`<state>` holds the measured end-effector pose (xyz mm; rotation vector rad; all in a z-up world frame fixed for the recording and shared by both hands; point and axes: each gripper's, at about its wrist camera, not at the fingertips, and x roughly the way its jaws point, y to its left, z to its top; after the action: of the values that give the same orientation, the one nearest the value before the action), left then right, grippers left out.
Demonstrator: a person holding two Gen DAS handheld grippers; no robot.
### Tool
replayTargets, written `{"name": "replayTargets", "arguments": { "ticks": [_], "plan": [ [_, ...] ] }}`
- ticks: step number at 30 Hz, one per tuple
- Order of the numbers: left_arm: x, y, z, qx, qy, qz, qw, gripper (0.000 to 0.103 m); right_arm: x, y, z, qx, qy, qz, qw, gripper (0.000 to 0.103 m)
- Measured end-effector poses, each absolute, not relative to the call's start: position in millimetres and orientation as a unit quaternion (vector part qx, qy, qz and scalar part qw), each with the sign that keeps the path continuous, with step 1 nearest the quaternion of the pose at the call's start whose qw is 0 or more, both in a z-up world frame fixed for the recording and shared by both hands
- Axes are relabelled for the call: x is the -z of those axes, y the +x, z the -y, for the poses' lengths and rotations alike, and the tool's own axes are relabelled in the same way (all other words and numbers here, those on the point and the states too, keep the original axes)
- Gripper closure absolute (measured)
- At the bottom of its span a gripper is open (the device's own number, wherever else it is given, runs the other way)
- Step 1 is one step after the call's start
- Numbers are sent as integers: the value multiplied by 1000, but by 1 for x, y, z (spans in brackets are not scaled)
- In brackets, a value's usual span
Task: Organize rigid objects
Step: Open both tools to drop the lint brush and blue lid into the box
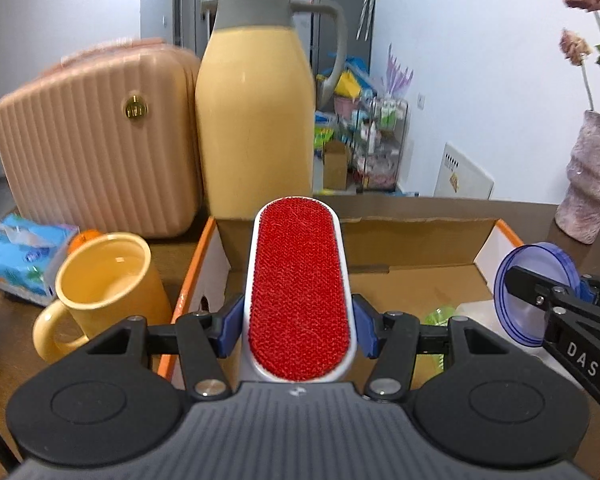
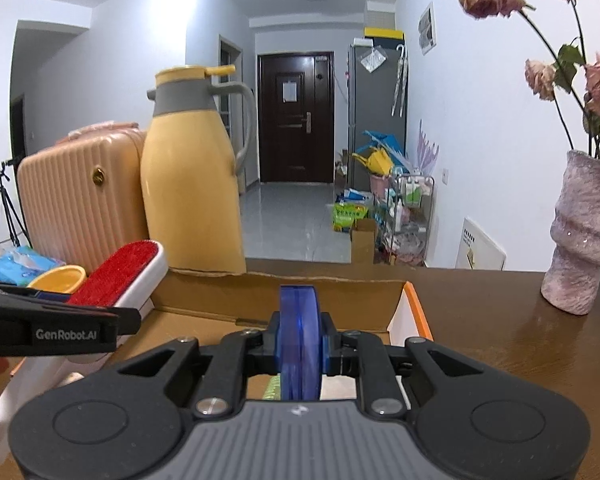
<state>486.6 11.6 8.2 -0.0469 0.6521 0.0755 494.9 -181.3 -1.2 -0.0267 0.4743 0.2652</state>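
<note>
The left hand-held gripper (image 1: 299,334) is squeezed tight on a lint brush (image 1: 299,288) with a red fuzzy face and white rim. The brush is held over the left end of an open cardboard box (image 1: 420,236). The right hand-held gripper (image 2: 300,346) is pinched on a round blue lid (image 2: 299,340), held on its edge above the same box. One gripper arm reads "GenRobot.AI" and the other reads "DAS". Left of the box a yellow mug (image 1: 100,292) stands on the tabletop (image 2: 500,340). Farther back stand a big yellow jug (image 1: 256,120) and a pink suitcase (image 1: 96,144).
</note>
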Motion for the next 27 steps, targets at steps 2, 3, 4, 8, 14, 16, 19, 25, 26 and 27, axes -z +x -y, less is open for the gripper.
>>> {"name": "replayTargets", "arguments": {
  "ticks": [2, 3, 4, 8, 14, 16, 19, 25, 26, 27],
  "plan": [
    [-6, 491, -14, -37, -26, -325, 945, 46, 4, 498, 180, -130, -15, -240, 962, 87],
    [-6, 491, -13, -37, -24, -324, 945, 46, 4, 500, 180, -130, -16, -241, 962, 87],
    [-6, 491, -13, -37, -23, -324, 945, 46, 5, 501, 179, -130, -17, -242, 961, 87],
    [-5, 491, -11, -35, -20, -326, 945, 46, 6, 503, 178, -132, -20, -247, 960, 87],
    [-17, 481, -12, -43, -20, -296, 954, 0, 8, 505, 174, -119, -35, -261, 957, 39],
    [-28, 471, -17, -42, -30, -273, 961, 0, 5, 504, 176, -102, -35, -252, 962, 11],
    [-32, 470, -23, -54, -43, -270, 961, 0, 0, 500, 180, -95, -29, -240, 966, 11],
    [-29, 475, -26, -63, -44, -281, 957, 0, -1, 498, 180, -99, -33, -238, 966, 4],
    [-29, 475, -26, -62, -44, -280, 957, 0, -1, 498, 180, -99, -34, -239, 965, 4],
    [-29, 474, -25, -63, -43, -278, 957, 0, -1, 497, 180, -100, -35, -239, 965, 3]
  ]
}}
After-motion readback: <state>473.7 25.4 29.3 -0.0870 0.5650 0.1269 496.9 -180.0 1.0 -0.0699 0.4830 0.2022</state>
